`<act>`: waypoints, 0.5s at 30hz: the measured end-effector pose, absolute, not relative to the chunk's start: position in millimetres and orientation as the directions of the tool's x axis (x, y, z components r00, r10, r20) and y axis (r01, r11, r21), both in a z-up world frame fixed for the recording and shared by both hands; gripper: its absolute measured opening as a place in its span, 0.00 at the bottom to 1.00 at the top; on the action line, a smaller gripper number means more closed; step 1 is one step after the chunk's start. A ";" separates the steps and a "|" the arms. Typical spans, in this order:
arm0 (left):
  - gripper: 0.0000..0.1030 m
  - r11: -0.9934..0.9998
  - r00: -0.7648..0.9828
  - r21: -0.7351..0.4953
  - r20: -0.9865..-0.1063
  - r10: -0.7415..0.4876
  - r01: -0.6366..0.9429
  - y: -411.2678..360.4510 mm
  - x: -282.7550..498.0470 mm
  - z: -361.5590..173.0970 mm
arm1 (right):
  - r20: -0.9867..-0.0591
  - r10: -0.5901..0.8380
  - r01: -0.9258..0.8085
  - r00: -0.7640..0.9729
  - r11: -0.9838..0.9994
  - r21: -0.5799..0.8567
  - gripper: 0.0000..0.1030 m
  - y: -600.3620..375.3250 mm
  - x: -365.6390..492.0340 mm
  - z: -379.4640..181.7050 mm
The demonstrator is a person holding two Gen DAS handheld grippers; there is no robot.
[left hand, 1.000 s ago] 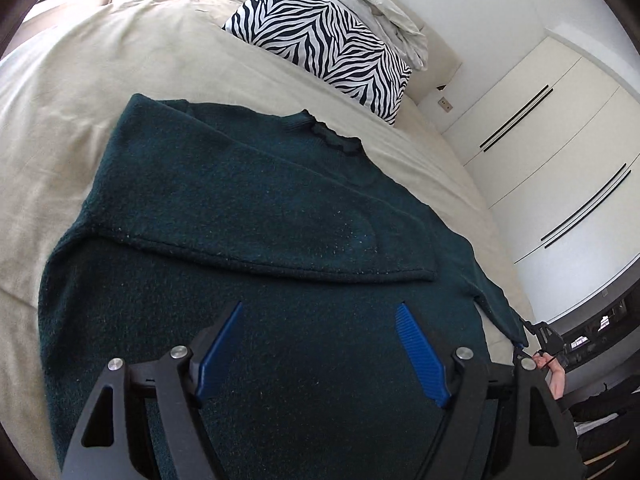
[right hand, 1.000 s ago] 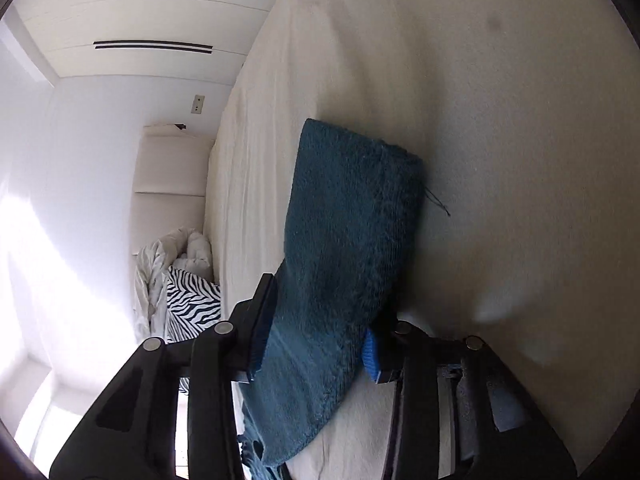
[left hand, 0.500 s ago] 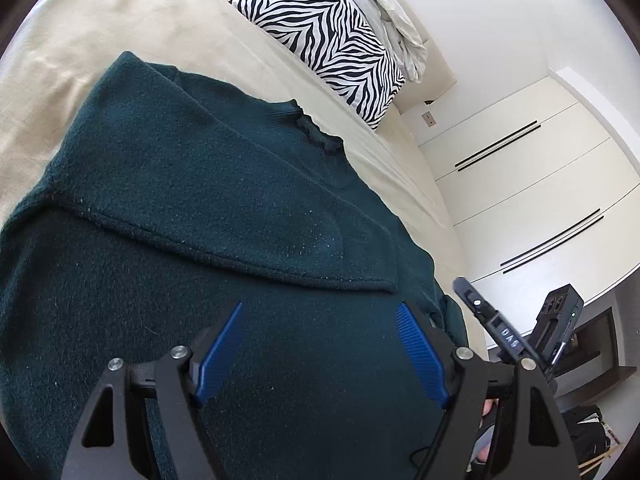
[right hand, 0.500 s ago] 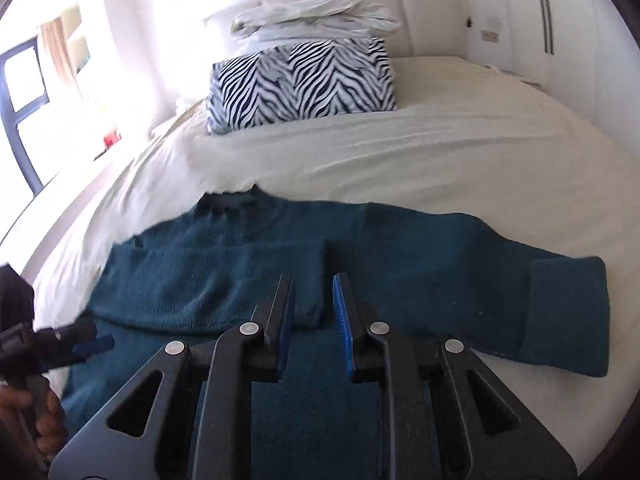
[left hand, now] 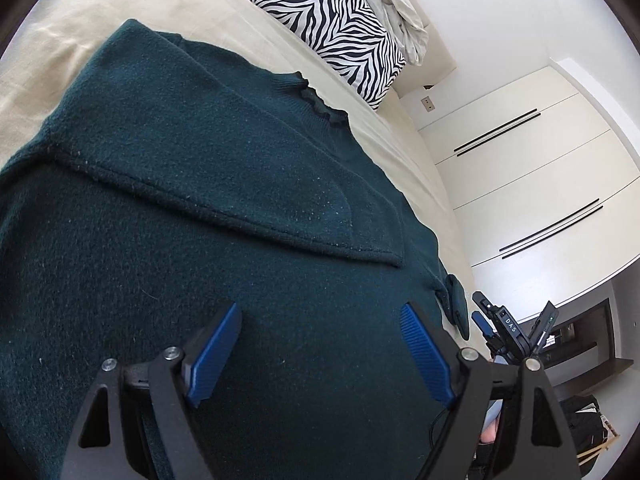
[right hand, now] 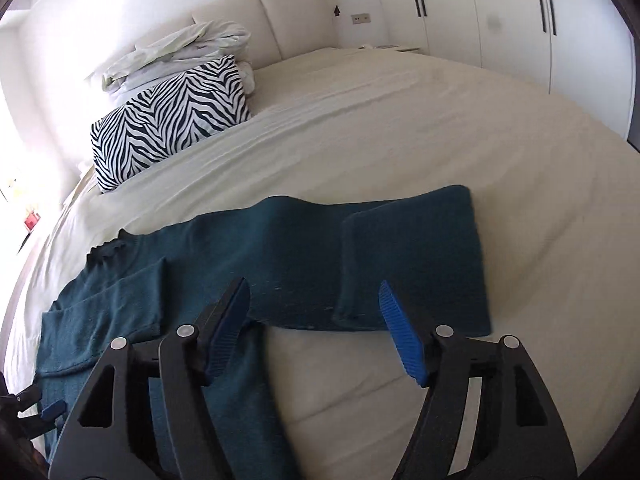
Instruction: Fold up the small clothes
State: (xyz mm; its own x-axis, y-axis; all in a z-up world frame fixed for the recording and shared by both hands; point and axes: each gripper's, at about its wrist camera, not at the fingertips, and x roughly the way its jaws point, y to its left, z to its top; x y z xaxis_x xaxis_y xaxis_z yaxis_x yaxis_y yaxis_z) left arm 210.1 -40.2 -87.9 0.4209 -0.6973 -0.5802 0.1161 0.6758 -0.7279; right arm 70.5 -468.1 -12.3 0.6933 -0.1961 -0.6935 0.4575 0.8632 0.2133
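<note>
Dark teal sweater [right hand: 224, 264] lies flat on the bed [right hand: 400, 128], collar toward the zebra pillow [right hand: 168, 120]. One sleeve [left hand: 208, 184] already lies folded across the chest. The other sleeve [right hand: 400, 256] stretches out sideways, its cuff end doubled back on itself.

Left tool [left hand: 320, 356]: blue pads spread wide, holding nothing, hovering over the lower body of the sweater. Right tool [right hand: 316, 328]: also wide apart, empty, poised just above the near edge of the outstretched sleeve.

Step in hand, as I read it: bring that sleeve in over the body. To do it well, the right tool should bite both layers at the doubled cuff, not just the top one, lift low, and carry straight across so it lands parallel to the first sleeve. Left tool could pin the body near the shoulder seam to stop the knit dragging. Thick knit; likely to bunch if pulled fast.
</note>
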 end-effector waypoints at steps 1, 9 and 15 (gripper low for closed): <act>0.81 0.678 0.419 -0.725 -0.581 -0.698 0.123 -44.3 209.7 -87.0 | -0.711 -0.211 0.461 0.671 0.870 0.177 0.65 -479.7 66.9 -12.9; 0.81 0.715 0.401 -0.664 -0.607 -0.686 0.219 -77.2 200.4 -73.0 | -0.723 -0.298 0.284 0.623 0.948 -0.146 0.63 -484.0 58.1 -38.0; 0.81 0.720 0.389 -0.655 -0.616 -0.685 0.230 -81.0 197.8 -74.3 | -0.735 -0.345 0.293 0.583 0.934 -0.206 0.53 -483.0 87.0 -61.9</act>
State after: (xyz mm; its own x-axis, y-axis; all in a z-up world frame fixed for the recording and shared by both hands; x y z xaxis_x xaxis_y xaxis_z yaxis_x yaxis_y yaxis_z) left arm 197.8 -81.0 -74.3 0.3894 -0.6850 -0.6157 0.2297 0.7196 -0.6553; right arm 87.0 -483.0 -61.9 0.5832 -0.3453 -0.7353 0.2926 0.9337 -0.2063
